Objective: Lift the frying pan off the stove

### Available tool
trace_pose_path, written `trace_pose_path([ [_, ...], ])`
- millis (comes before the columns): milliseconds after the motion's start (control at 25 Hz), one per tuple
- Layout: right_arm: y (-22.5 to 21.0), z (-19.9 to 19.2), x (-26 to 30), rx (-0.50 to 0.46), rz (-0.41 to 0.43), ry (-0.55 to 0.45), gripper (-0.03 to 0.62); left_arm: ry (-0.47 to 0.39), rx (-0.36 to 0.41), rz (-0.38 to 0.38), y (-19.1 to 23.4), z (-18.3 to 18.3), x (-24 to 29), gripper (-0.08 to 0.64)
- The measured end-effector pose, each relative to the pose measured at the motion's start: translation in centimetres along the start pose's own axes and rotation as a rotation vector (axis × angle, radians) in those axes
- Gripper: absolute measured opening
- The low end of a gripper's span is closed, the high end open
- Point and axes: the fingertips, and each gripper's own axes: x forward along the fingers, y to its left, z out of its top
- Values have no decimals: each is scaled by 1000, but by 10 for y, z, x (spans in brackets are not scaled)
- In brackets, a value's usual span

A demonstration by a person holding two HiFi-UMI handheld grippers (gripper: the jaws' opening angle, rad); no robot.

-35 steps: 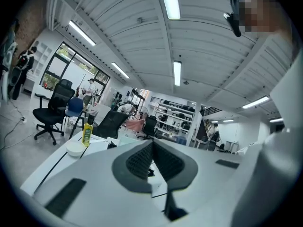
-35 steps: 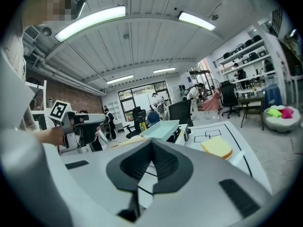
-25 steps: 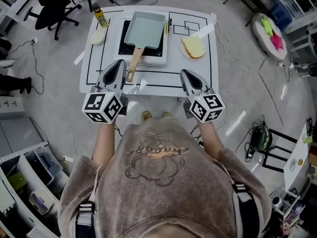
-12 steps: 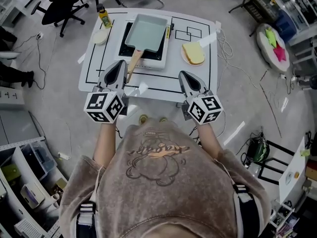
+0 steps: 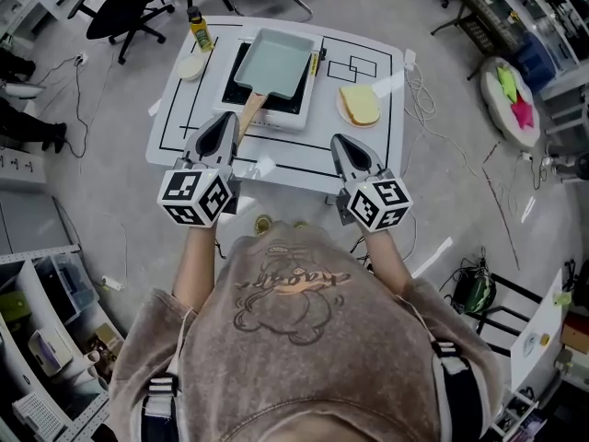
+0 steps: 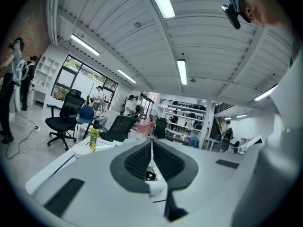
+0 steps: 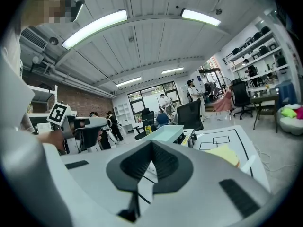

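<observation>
A pale green rectangular frying pan (image 5: pixel 276 55) sits on a portable stove (image 5: pixel 241 86) at the back middle of the white table (image 5: pixel 175 122). Its wooden handle (image 5: pixel 249 110) points toward me. My left gripper (image 5: pixel 225 120) hovers over the table's front part, just left of the handle's end and apart from it, with its jaws shut on nothing (image 6: pixel 152 143). My right gripper (image 5: pixel 338 142) is held level with it on the right, also shut and empty (image 7: pixel 152 143). The pan (image 7: pixel 166 133) shows ahead-left in the right gripper view.
A slice of bread on a plate (image 5: pixel 359 106) lies right of the stove. A yellow bottle (image 5: pixel 195 29) and a white dish (image 5: pixel 190 65) stand at the back left. Office chairs (image 5: pixel 124 3), cables and shelves surround the table. People stand in the background.
The head view has drifted a little, so the table sits slightly differently in the picture. Both grippers stay shut over the table's front part.
</observation>
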Motion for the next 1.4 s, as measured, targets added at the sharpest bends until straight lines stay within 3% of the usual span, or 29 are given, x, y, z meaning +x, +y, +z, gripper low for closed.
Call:
trace_pose_path([
  [680, 0, -11, 1, 26, 19, 18, -2, 74, 6, -33, 6, -4, 14, 252],
  [920, -1, -14, -1, 31, 14, 20, -2, 167, 44, -59, 7, -10, 31, 350],
  [1120, -3, -16, -3, 36, 8, 21, -2, 253, 52, -81, 12, -21, 49, 368],
  [1280, -7, -18, -5, 44, 0, 24, -2, 380, 25, -137, 15, -42, 65, 368],
  [1400, -10, -21, -6, 52, -3, 27, -2, 472, 46, -151, 22, -58, 75, 367],
])
